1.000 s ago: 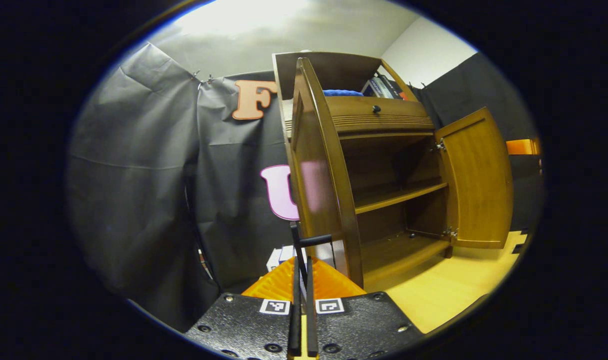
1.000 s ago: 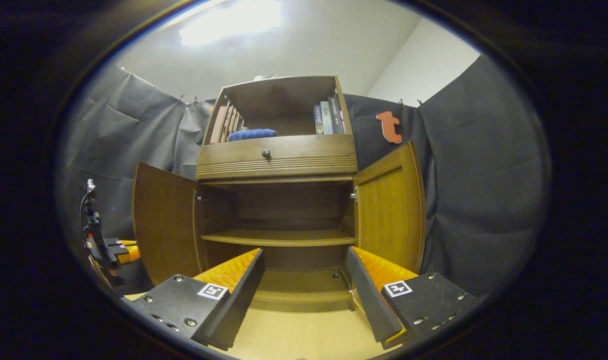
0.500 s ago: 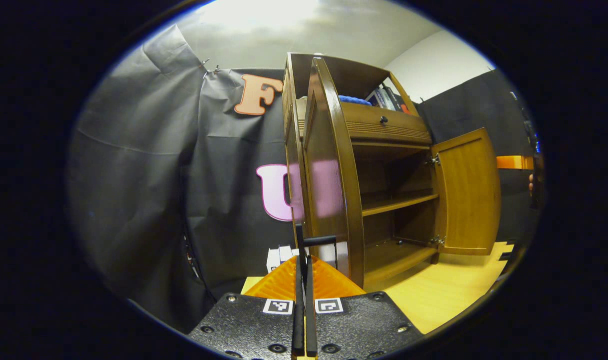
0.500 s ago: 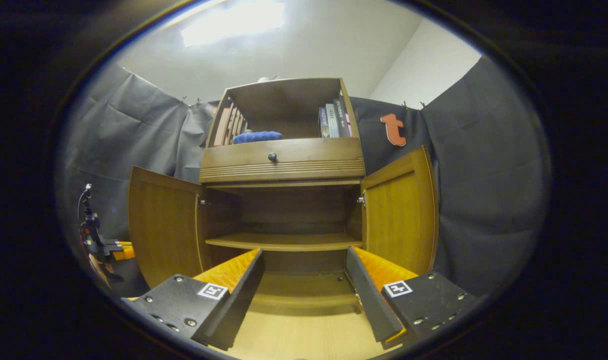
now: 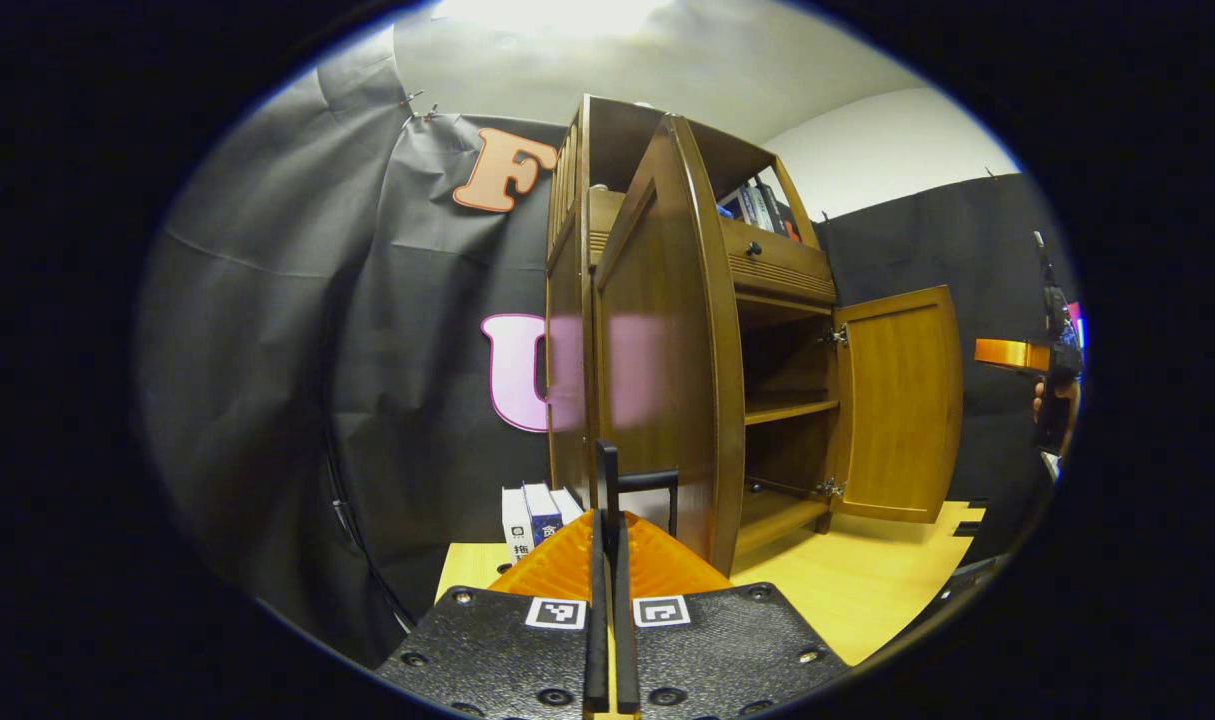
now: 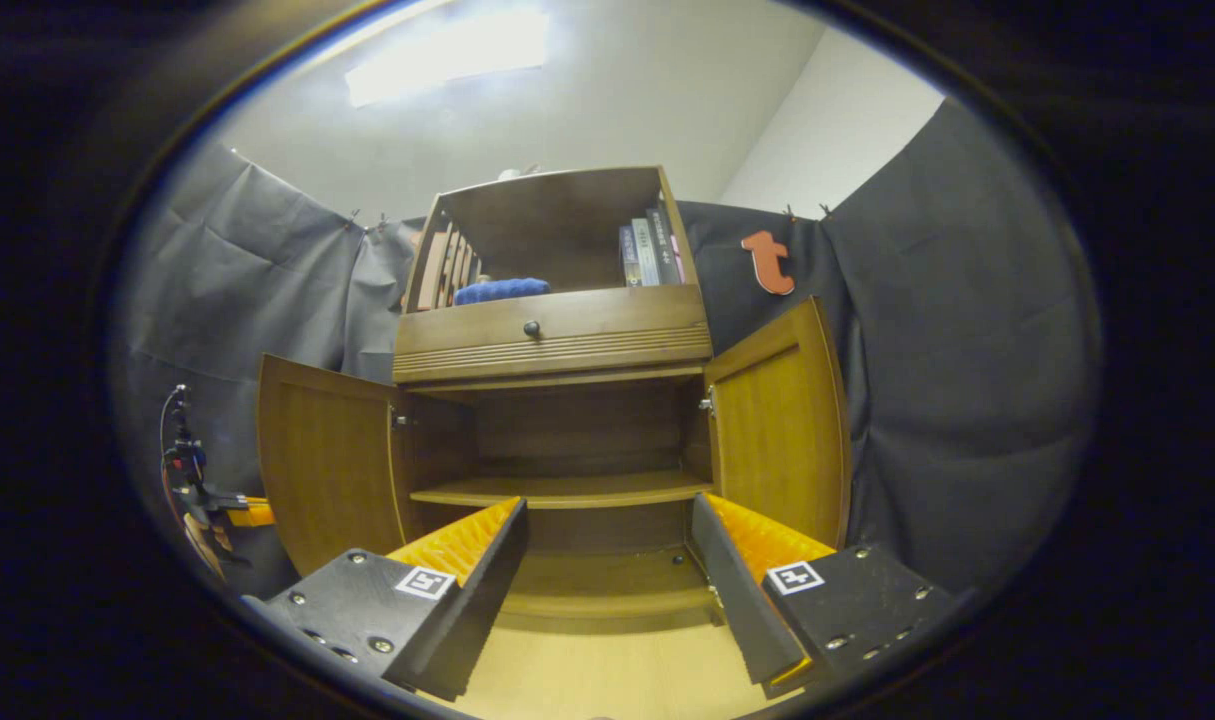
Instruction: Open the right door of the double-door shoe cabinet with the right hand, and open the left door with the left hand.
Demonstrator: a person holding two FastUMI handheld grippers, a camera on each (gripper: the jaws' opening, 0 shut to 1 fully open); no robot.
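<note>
The wooden shoe cabinet (image 6: 552,340) stands in front of me with both doors swung out. In the right gripper view its left door (image 6: 327,460) and right door (image 6: 779,430) flank bare shelves, and my right gripper (image 6: 607,565) hangs open in front of the lower shelf, touching nothing. In the left gripper view I see the left door (image 5: 667,350) nearly edge-on, with my left gripper (image 5: 608,560) shut on its thin black handle (image 5: 635,480). The right door (image 5: 897,400) stands open beyond, with the right gripper (image 5: 1012,353) and a hand farther right.
Small boxes (image 5: 532,515) stand against the cabinet's left side. A drawer with a dark knob (image 6: 532,328) sits above the doors. Books (image 6: 647,250) and a blue cloth (image 6: 502,290) fill the top shelf. The pale wood floor (image 6: 607,670) runs in front.
The left door has swung farther out with my left gripper holding its handle, and that view has turned more side-on. The right gripper stays open and has barely shifted.
</note>
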